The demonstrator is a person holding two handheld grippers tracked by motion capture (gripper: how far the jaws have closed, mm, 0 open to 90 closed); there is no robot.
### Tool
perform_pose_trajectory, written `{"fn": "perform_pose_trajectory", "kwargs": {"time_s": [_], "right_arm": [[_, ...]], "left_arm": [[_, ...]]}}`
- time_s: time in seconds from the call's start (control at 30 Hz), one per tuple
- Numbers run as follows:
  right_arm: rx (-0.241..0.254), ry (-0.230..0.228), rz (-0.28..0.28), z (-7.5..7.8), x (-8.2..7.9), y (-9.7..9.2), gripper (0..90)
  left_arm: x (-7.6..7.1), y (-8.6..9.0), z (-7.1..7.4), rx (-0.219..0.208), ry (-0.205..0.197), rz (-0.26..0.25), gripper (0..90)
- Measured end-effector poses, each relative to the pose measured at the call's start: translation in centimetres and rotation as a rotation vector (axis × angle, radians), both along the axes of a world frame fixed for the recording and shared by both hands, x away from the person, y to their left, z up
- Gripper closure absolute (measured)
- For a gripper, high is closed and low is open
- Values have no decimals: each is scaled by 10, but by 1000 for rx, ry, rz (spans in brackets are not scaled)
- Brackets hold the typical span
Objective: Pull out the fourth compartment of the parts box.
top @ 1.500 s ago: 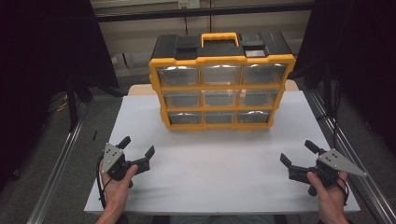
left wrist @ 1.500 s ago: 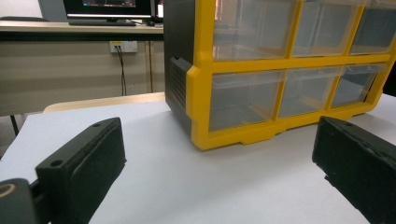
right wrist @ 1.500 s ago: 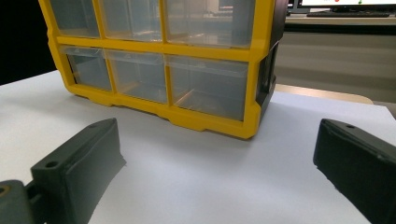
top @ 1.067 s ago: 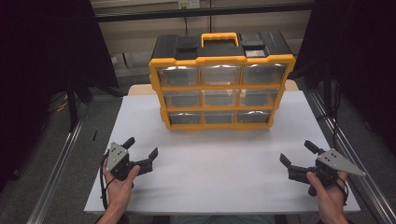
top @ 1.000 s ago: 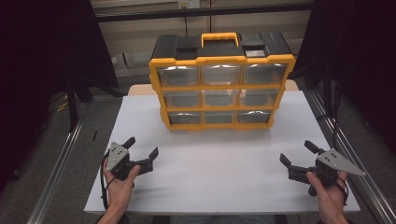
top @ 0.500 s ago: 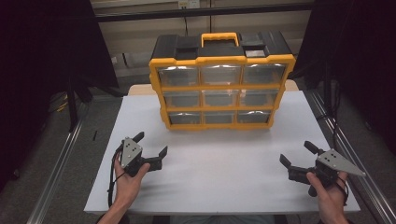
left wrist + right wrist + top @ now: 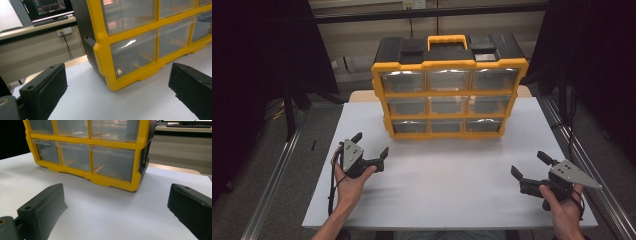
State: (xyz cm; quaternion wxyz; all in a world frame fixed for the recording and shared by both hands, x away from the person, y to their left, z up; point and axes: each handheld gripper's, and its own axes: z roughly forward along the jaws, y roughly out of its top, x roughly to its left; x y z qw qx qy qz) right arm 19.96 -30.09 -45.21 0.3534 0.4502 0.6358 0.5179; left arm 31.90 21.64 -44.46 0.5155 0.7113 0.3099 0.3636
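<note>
Yellow-and-black drawer organizer stands upright at the far middle of the white table, nine clear drawers facing the person, yellow carry handle on top. Left gripper sits over the table's left side, near the organizer's lower left corner, jaws spread wide, holding nothing. Left gripper view: that corner fills the gap between the jaws, no contact. Right gripper is at the near right, well apart from the organizer, jaws also wide apart and empty. Monitor on a bench behind.
</note>
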Motion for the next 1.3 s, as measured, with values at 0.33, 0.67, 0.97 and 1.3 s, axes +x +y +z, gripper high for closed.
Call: {"fn": "perform_pose_trajectory", "kwargs": {"time_s": [0.33, 0.67, 0.97, 1.3], "right_arm": [[0, 2, 8, 0, -1, 0, 12], [-3, -2, 3, 1, -1, 0, 12], [-2, -2, 1, 1, -2, 0, 12], [-1, -3, 0, 1, -2, 0, 12]], "left_arm": [[7, -13, 18, 99, -119, -10, 14], [11, -27, 27, 286, -234, -29, 22], [19, -43, 43, 421, -332, -20, 33], [23, -60, 50, 531, -450, -38, 50]]}}
